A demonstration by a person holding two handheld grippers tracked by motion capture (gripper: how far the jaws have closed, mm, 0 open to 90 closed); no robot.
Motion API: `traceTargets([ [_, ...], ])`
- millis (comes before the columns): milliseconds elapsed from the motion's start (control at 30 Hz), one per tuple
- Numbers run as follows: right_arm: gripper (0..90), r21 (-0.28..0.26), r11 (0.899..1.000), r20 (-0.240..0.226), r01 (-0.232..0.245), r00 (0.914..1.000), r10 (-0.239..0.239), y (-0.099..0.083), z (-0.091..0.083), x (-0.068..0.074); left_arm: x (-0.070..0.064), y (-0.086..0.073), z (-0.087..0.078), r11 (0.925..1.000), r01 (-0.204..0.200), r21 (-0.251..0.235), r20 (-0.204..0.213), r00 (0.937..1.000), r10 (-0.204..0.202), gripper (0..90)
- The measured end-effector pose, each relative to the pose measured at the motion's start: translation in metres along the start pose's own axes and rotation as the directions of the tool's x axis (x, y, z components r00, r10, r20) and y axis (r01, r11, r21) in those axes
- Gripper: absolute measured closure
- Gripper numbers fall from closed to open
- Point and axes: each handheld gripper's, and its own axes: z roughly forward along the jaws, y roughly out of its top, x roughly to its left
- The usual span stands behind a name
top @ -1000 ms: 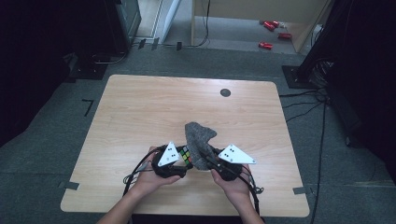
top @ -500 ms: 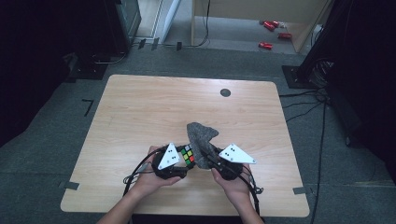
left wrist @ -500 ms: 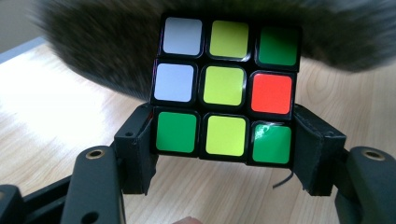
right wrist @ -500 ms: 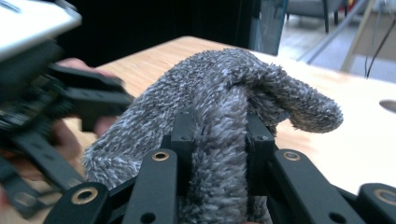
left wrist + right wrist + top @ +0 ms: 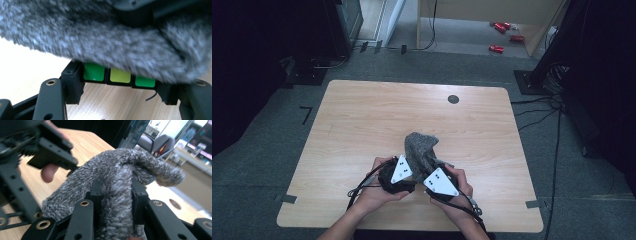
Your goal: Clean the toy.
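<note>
A colour cube [image 5: 119, 75] with green and yellow-green stickers sits clamped between the jaws of my left gripper [image 5: 120, 83], just above the wooden table [image 5: 362, 125]. A grey fuzzy cloth [image 5: 100, 37] hangs over the cube's top. My right gripper [image 5: 117, 195] is shut on a fold of this cloth [image 5: 120, 177], which rises and curls past its jaws. In the high view the two grippers meet near the table's front edge, left gripper [image 5: 408, 172] and right gripper [image 5: 429, 167], with the cloth [image 5: 419, 145] bunched upright between them. The left gripper [image 5: 50, 147] and a finger show at the upper left of the right gripper view.
A small black round hole [image 5: 453, 99] marks the table's far side. Cables [image 5: 362, 185] trail from both grippers toward the front edge. Red cans [image 5: 496, 48] lie on the floor beyond the table, and dark equipment stands on either side.
The two grippers have closed in on each other. The cloth has come over the cube, whose colours no longer show in the high view.
</note>
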Motion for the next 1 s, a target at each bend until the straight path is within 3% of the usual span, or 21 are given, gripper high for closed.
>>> traceTargets([
  [67, 70.7, -0.001, 0.998, -0.013, -0.066, 0.9977, 0.066, -0.001, -0.001, -0.007, 0.000, 0.000, 0.000, 1.0000, 0.001, 0.000, 0.007, 1.0000, -0.001, 35.3],
  [200, 71.2, -0.004, 0.997, 0.004, -0.079, 0.9968, 0.080, -0.001, -0.004, -0.013, 0.001, 0.000, 0.000, 0.9999, 0.015, -0.005, 0.014, 0.9998, -0.015, 35.3],
  [267, 71.2, -0.012, 0.998, -0.002, -0.058, 0.9983, 0.058, 0.001, -0.004, -0.009, 0.003, 0.001, 0.000, 0.9992, 0.038, -0.005, 0.018, 0.9991, -0.038, 35.3],
  [367, 70.8, -0.017, 0.998, 0.010, 0.065, 0.9978, -0.065, 0.005, -0.003, 0.006, 0.003, 0.001, -0.002, 0.9995, 0.031, 0.001, 0.009, 0.9995, -0.031, 35.3],
  [400, 70.8, -0.011, 0.996, 0.016, 0.087, 0.9961, -0.087, 0.006, -0.003, 0.009, 0.004, 0.000, -0.002, 0.9994, 0.034, -0.001, 0.011, 0.9994, -0.034, 35.3],
  [500, 70.8, -0.005, 1.000, 0.008, 0.020, 0.9998, -0.020, 0.004, -0.001, 0.000, 0.005, 0.001, -0.004, 0.9991, 0.039, -0.014, 0.016, 0.9991, -0.039, 35.3],
  [567, 70.8, -0.016, 0.997, -0.020, -0.077, 0.9969, 0.077, 0.001, -0.002, -0.012, 0.005, 0.000, -0.004, 0.9993, 0.030, -0.021, 0.021, 0.9993, -0.030, 35.3],
  [667, 71.3, -0.016, 0.986, 0.004, -0.168, 0.9858, 0.168, -0.002, -0.005, -0.026, 0.006, 0.000, -0.006, 0.9961, 0.055, -0.069, 0.037, 0.9980, -0.053, 35.3],
  [767, 71.9, -0.031, 0.958, -0.045, -0.286, 0.9577, 0.284, -0.006, -0.006, -0.035, 0.008, 0.001, -0.012, 0.9876, 0.061, -0.145, 0.051, 0.9972, -0.054, 35.3],
  [867, 73.0, -0.042, 0.943, -0.060, -0.330, 0.9429, 0.327, -0.008, -0.005, -0.036, 0.009, 0.000, -0.016, 0.9830, 0.063, -0.172, 0.045, 0.9974, -0.056, 35.2],
  [1000, 73.0, -0.005, 0.935, -0.057, -0.355, 0.9333, 0.355, -0.015, -0.002, -0.041, 0.009, -0.001, -0.017, 0.9768, 0.074, -0.201, 0.046, 0.9967, -0.066, 35.2],
])
